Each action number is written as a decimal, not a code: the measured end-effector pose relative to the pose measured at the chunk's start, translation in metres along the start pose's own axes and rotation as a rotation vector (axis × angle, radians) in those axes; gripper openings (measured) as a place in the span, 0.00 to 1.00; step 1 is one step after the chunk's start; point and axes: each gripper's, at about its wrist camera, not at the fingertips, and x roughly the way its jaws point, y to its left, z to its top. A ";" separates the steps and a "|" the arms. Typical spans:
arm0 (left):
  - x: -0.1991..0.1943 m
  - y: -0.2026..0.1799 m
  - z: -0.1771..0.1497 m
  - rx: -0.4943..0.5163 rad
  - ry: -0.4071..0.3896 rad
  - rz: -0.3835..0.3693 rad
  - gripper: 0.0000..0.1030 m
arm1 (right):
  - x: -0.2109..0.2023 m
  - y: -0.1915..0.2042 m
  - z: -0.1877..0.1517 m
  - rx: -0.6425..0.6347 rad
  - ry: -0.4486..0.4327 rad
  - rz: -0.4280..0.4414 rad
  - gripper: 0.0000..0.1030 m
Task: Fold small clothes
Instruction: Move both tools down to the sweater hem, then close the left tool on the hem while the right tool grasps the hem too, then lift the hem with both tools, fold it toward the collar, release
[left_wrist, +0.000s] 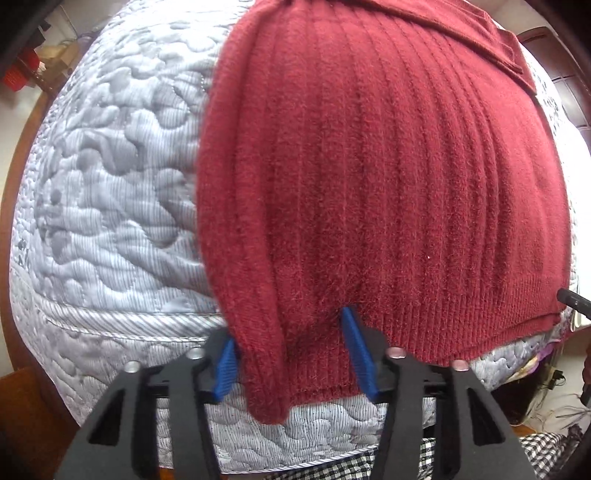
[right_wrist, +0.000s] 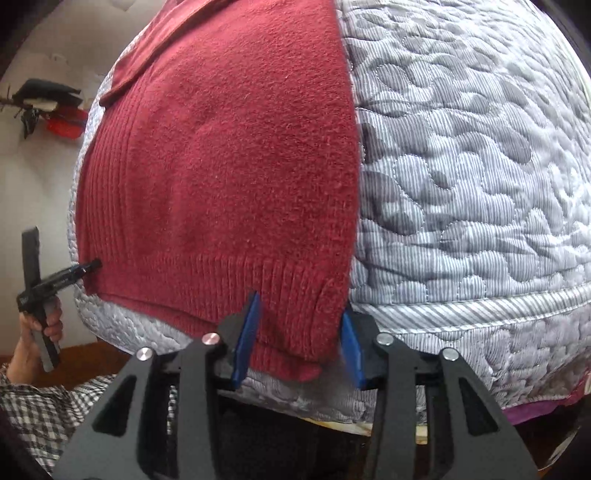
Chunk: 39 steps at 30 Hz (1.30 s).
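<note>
A dark red knit sweater (left_wrist: 369, 177) lies flat on a quilted grey-white bed cover (left_wrist: 110, 184), its ribbed hem at the near edge of the bed. My left gripper (left_wrist: 291, 356) is open, and its blue pads (left_wrist: 225, 365) straddle the hem's left corner, which hangs over the edge. My right gripper (right_wrist: 299, 341) is open too, with the sweater's (right_wrist: 221, 166) right hem corner between its blue pads (right_wrist: 245, 332). In the right wrist view the left gripper (right_wrist: 88, 266) shows at the sweater's far corner, held by a hand (right_wrist: 40, 325). The right gripper's tip (left_wrist: 570, 300) pokes in at the right of the left wrist view.
The bed cover (right_wrist: 480, 184) spreads wide on both sides of the sweater. A wooden bed frame (left_wrist: 22, 398) runs along the left. A checked sleeve (right_wrist: 33, 406) is near the bed edge. Dark and red items (right_wrist: 55, 110) hang on the wall.
</note>
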 end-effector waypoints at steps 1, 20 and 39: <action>0.000 0.001 0.008 -0.010 0.002 -0.009 0.35 | 0.001 0.002 0.000 -0.011 0.003 0.012 0.28; -0.065 0.044 0.038 -0.079 -0.128 -0.232 0.11 | -0.057 0.004 0.014 -0.017 -0.070 0.262 0.05; -0.088 0.063 0.181 -0.203 -0.301 -0.271 0.12 | -0.094 -0.013 0.184 0.023 -0.183 0.254 0.05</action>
